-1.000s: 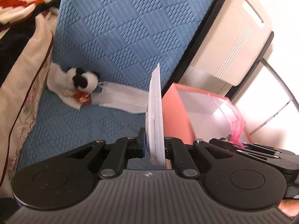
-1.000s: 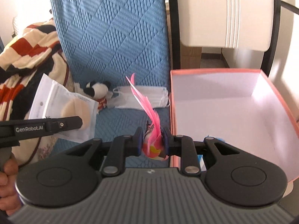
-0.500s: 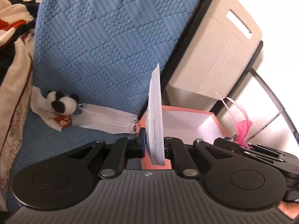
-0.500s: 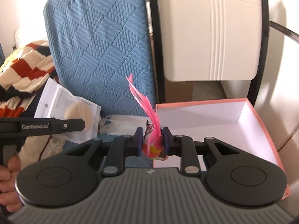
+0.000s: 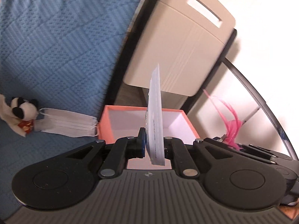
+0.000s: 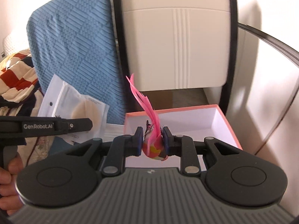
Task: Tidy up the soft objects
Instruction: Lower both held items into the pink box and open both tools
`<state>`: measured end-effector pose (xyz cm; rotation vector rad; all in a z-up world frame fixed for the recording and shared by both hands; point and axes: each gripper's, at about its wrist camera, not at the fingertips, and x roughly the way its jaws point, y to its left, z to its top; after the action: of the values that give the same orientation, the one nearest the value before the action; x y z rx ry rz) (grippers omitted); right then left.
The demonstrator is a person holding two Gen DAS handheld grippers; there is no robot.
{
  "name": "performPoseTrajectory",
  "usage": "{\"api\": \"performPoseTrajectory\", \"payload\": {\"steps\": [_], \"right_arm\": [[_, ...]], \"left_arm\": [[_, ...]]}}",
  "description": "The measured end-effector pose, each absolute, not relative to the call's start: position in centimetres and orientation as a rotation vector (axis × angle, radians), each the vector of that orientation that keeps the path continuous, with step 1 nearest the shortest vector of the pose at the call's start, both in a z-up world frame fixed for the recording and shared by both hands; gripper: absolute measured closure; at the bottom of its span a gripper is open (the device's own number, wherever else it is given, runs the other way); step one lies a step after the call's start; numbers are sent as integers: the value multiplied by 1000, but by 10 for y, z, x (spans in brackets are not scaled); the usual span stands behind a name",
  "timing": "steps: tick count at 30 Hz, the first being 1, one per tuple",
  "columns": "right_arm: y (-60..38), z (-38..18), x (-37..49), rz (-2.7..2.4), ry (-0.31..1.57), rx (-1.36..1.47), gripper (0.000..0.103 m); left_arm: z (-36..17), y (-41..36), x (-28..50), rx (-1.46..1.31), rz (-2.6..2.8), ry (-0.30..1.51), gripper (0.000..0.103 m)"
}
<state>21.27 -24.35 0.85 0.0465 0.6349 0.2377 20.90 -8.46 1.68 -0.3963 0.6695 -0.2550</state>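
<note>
Above box (image 6: 227, 123) now: we carry both loads closer. Left gripper (image 5: 152, 147) clamps packet (image 5: 155, 119), right gripper (image 6: 152, 143) clamps feather toy (image 6: 152, 141); drop next.

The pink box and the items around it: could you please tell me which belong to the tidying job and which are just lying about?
Job:
left hand-held gripper with packaged puff
right hand-held gripper with pink feather toy
pink box
panda plush
face mask

Lying about:
blue cushion
beige chair back
patterned blanket
</note>
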Motion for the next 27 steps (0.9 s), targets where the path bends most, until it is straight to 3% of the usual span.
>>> {"api": "performPoseTrajectory", "payload": {"steps": [27], "right_arm": [[-334, -99, 212, 127, 866, 111, 77]], "left_arm": [[-73, -180, 231, -332, -286, 893, 94]]}}
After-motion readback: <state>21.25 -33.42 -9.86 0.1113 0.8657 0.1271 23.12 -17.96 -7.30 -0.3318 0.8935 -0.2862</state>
